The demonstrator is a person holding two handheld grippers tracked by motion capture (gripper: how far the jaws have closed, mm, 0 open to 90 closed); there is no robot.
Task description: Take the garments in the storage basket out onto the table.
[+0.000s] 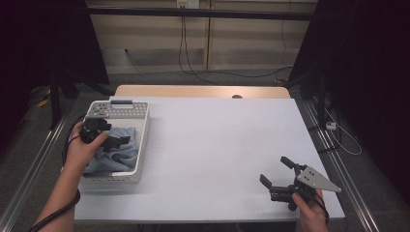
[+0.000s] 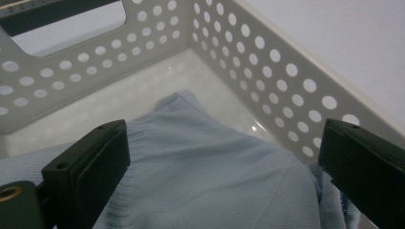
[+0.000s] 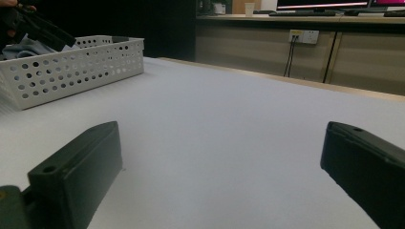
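Reaching into the basket [image 1: 140, 140], the left tongs [image 1: 121, 141] straddle the blue cloth [image 2: 210, 167], spread wide.

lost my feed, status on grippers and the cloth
Left gripper open, over blue cloth in white basket. Right gripper open, idle above table. Nothing in the way.

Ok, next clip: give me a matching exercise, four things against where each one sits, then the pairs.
Things:
1. left gripper
2. right gripper
3. light blue cloth
4. white perforated basket

Places:
A. lying inside the basket
B. open, low over the table's near right corner
C. on the table's left side
D. open, above the cloth in the basket

Pairs: 1-D, 2-B, 3-A, 4-C
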